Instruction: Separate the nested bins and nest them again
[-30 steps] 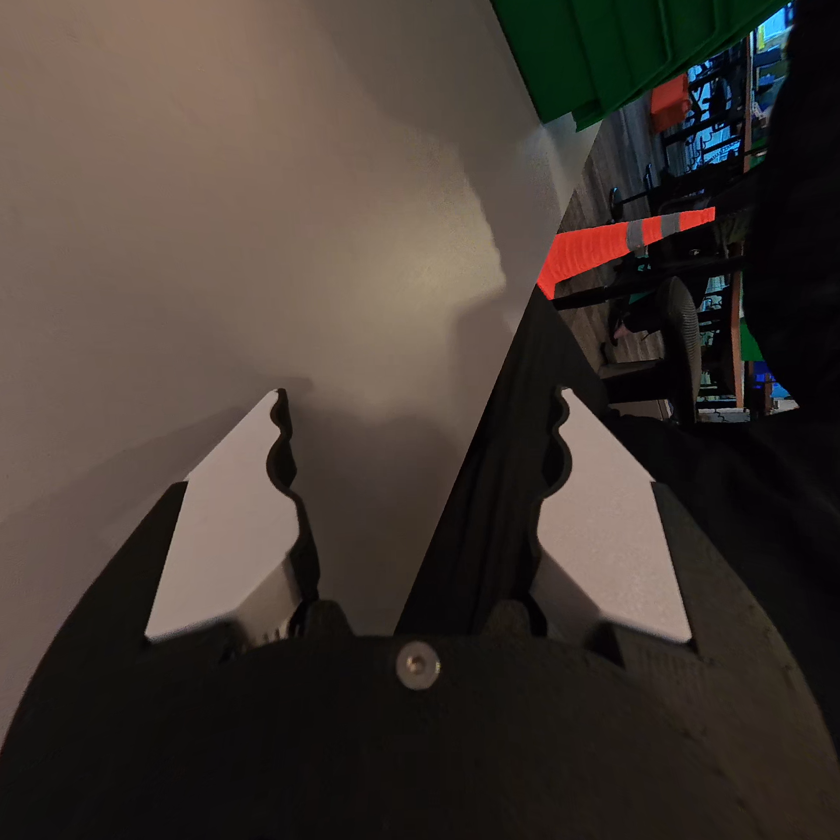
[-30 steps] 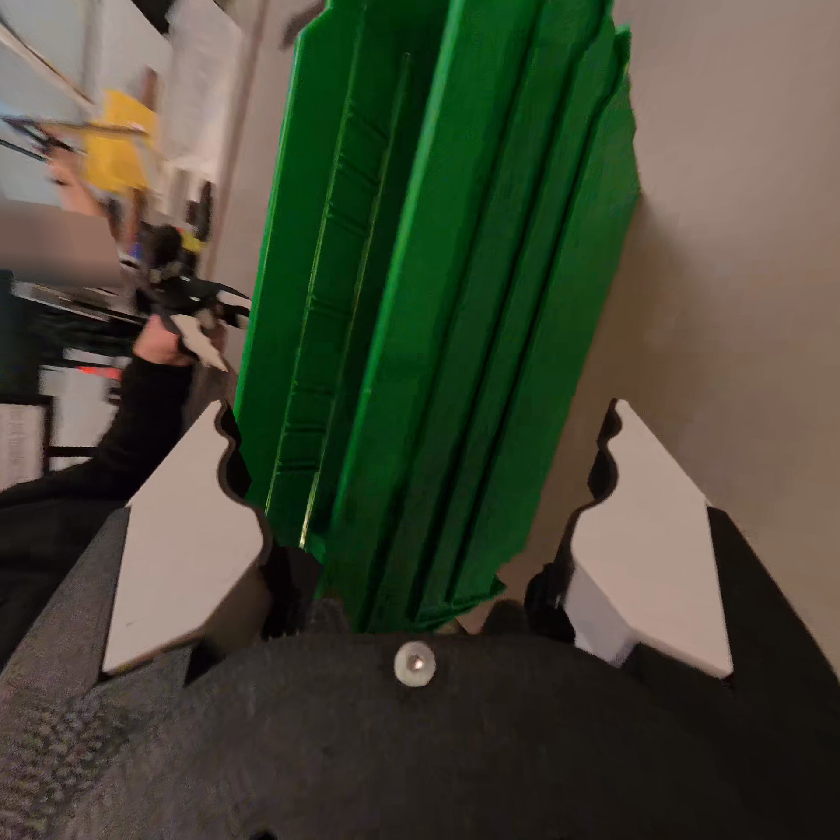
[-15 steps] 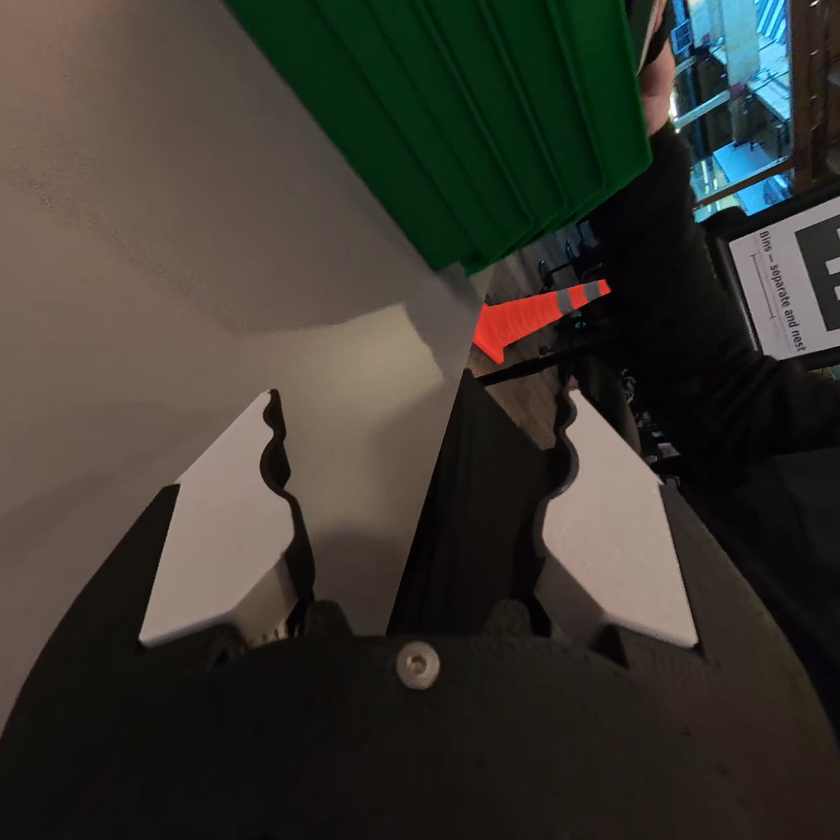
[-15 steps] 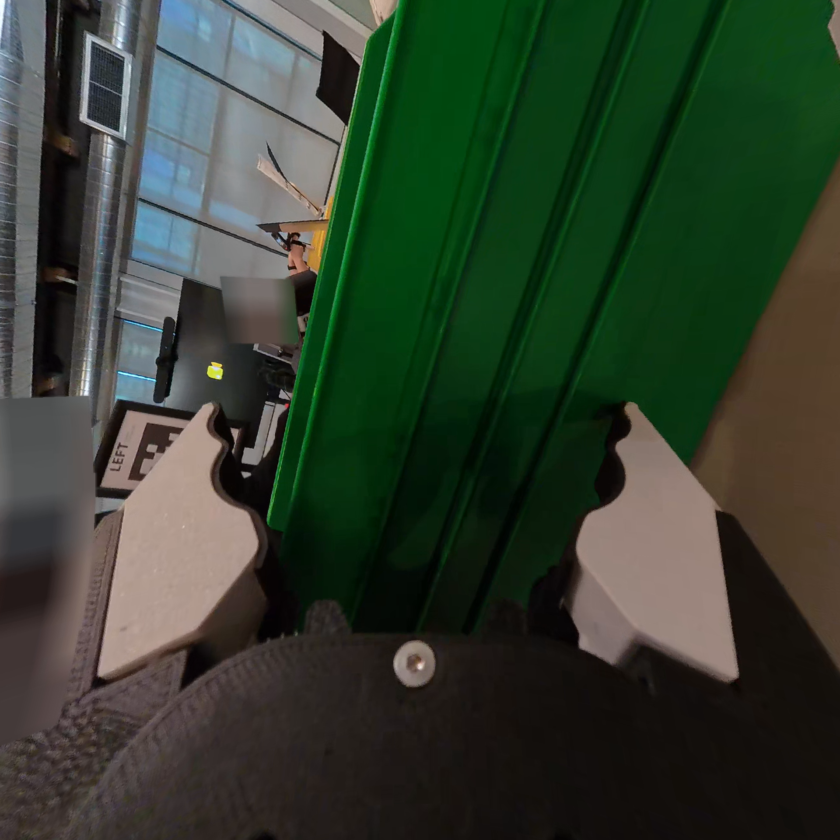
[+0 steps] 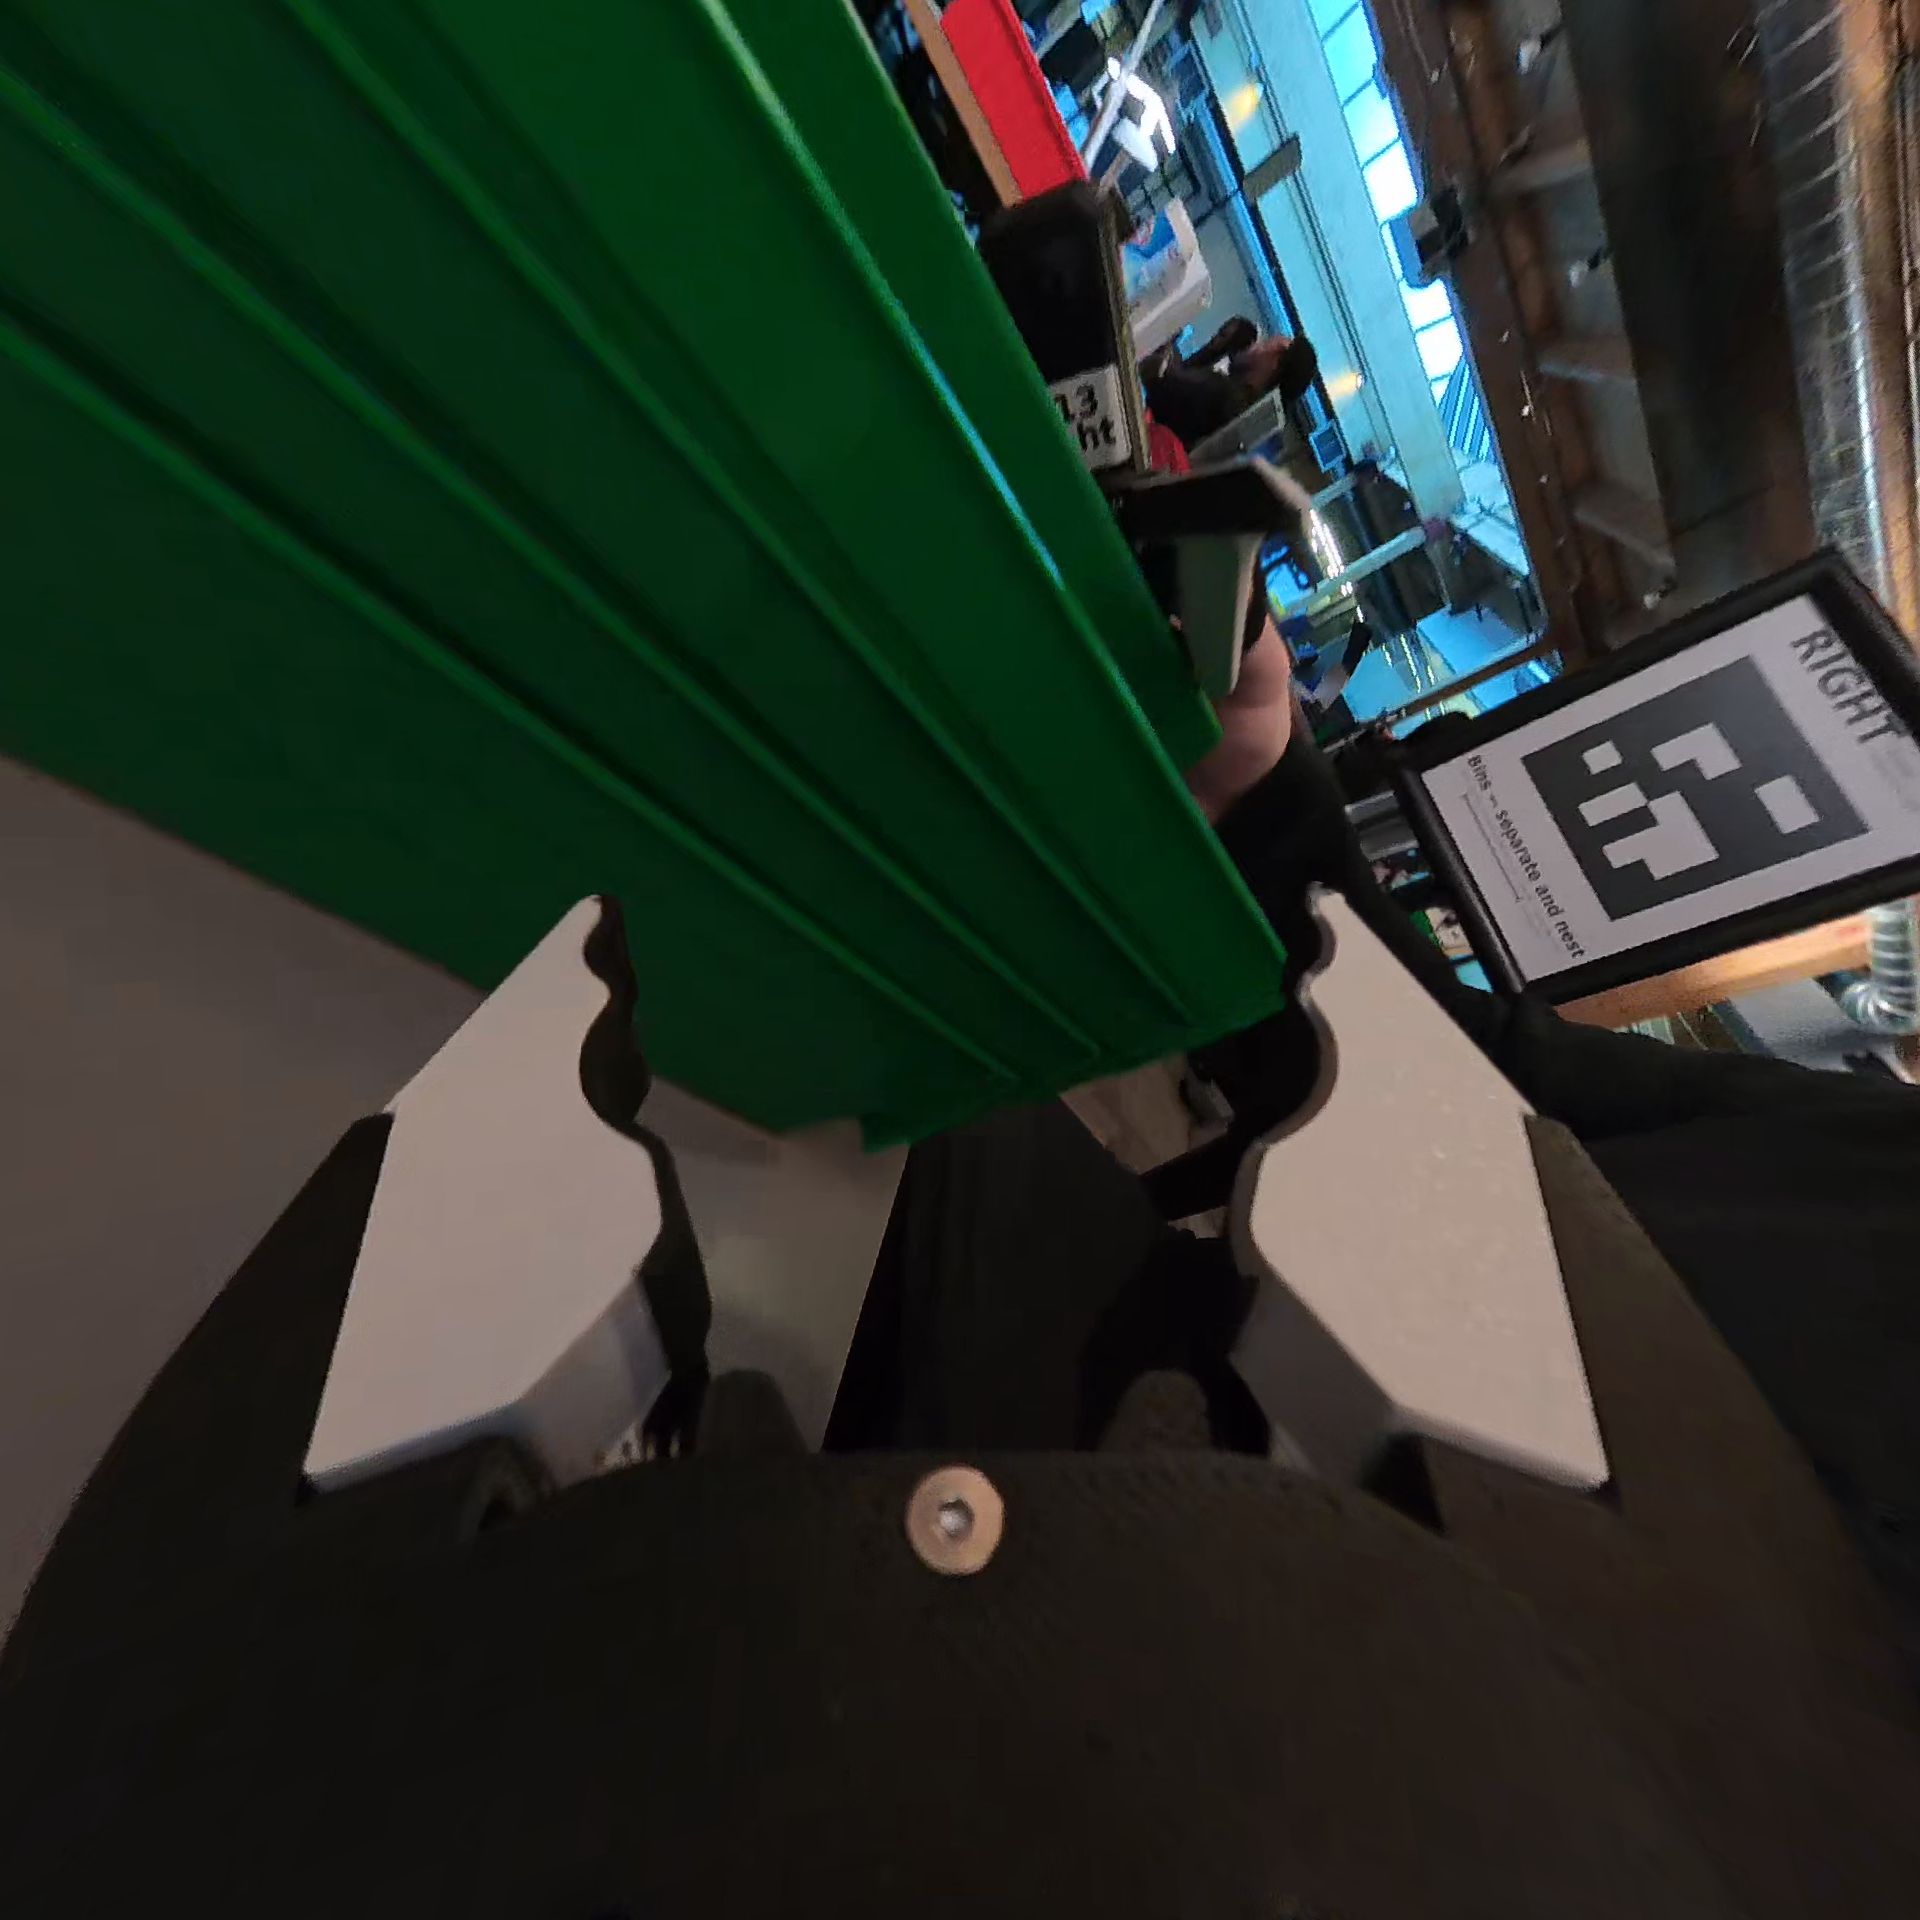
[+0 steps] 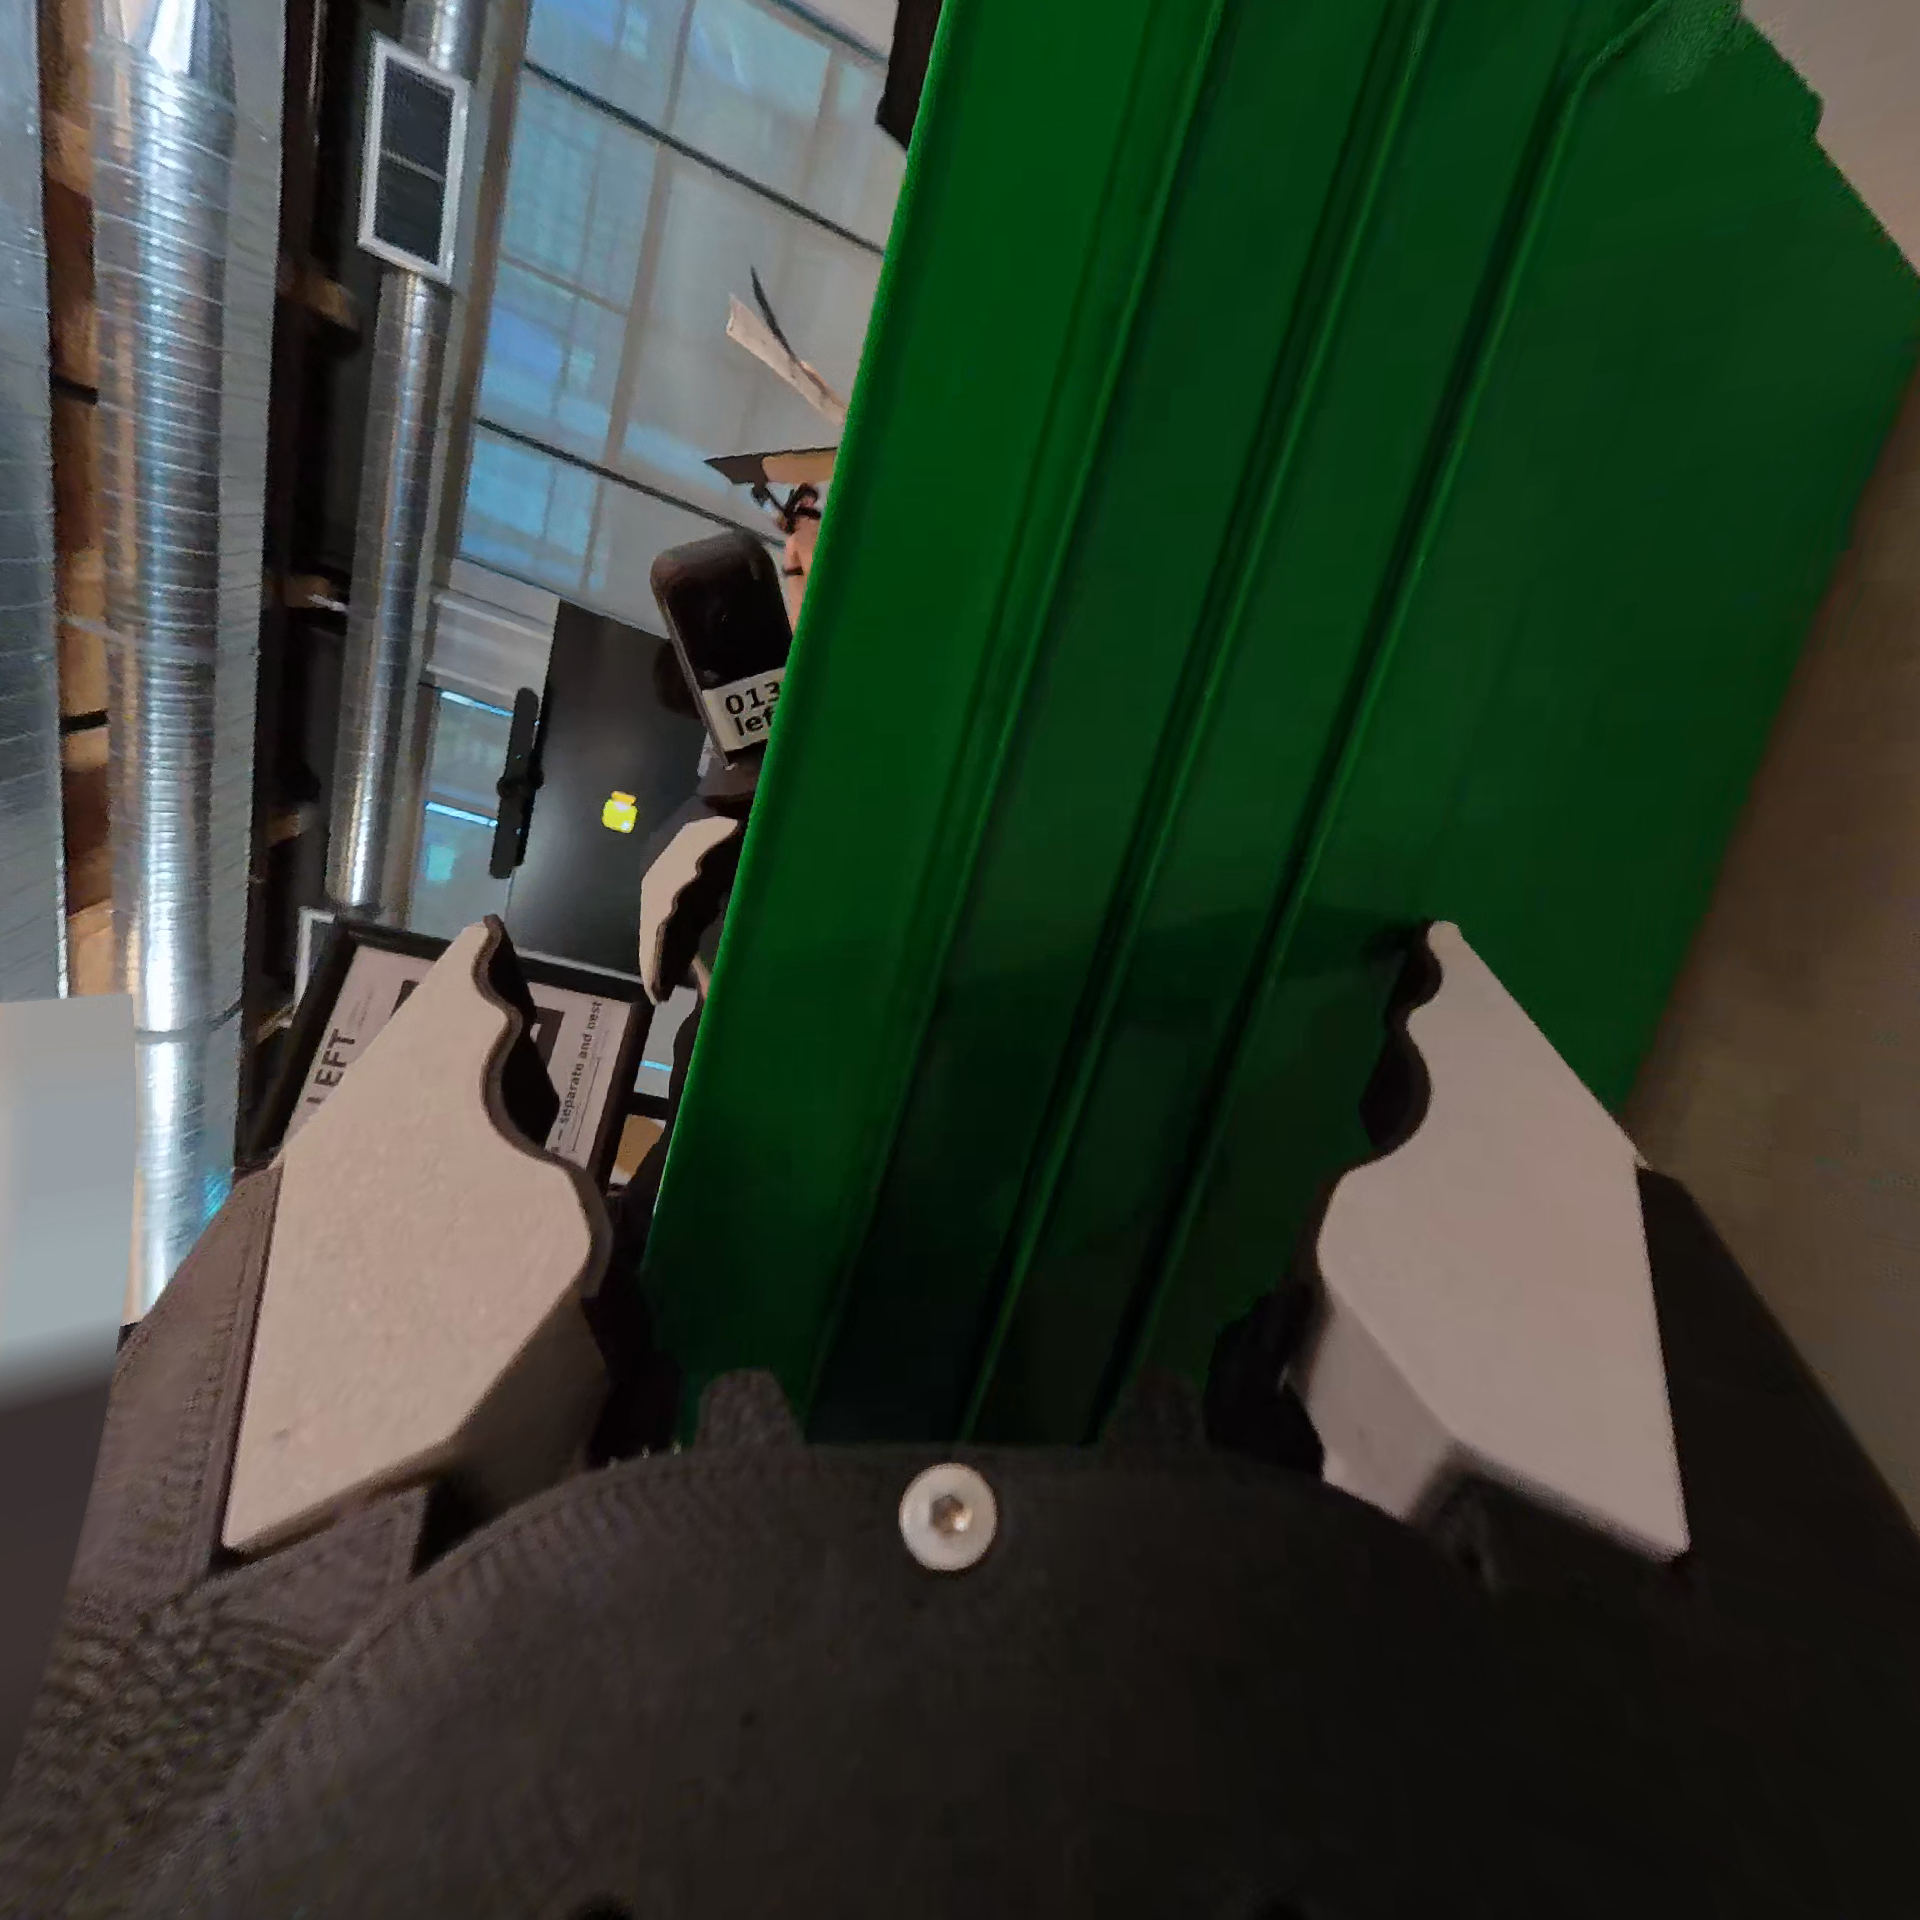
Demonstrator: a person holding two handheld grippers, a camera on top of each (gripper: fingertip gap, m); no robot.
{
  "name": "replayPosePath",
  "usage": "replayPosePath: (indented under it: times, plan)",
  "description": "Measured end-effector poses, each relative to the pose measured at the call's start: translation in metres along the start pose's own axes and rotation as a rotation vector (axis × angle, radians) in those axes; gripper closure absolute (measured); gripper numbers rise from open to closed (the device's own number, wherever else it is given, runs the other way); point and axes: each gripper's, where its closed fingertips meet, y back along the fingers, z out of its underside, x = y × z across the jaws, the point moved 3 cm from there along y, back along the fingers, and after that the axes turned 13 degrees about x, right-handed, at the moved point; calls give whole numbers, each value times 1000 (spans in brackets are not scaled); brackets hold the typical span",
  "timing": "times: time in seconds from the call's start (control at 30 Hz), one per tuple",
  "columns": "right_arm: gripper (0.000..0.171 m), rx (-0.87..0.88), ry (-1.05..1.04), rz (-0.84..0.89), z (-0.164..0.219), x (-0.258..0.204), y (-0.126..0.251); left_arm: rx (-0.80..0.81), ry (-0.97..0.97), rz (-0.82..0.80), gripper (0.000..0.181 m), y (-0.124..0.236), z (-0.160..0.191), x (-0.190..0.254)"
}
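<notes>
bins (image 5: 582, 540): green nested stack with stepped rims, lying on the pale bench (image 5: 156, 1091), stretched between the two tools
left tool (image 5: 951, 1049): fingers spread wide, corner of the stack's rims in the gap, no clamp visible
right tool (image 6: 961, 1049): fingers apart, straddling the ribbed green rims at the other end
background: framed sign (image 5: 1683, 800) standing beyond the bins
</notes>
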Motion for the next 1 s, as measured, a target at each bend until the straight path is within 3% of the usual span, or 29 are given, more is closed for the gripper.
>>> replayPosePath:
  times: [0.37, 0.47, 0.6, 0.77, 0.8, 1.0]
  plan:
    - [15, -33, -33, -115, 59, -25, -154, 190, 37, -224, 44, 128, -53, -52]
    - [15, -60, -17, -125, 70, -29, -192, 276, 75, -236, 59, 172, -67, -60]
    - [15, -89, -27, -142, 80, -33, -233, 313, 88, -287, 61, 214, -72, -68]
    - [15, -120, -17, -149, 90, -37, -263, 356, 100, -294, 67, 243, -77, -79]
    - [15, -133, -14, -148, 92, -38, -265, 381, 120, -282, 75, 248, -78, -84]
    - [15, -144, 33, -137, 101, -40, -264, 378, 127, -258, 74, 249, -84, -89]
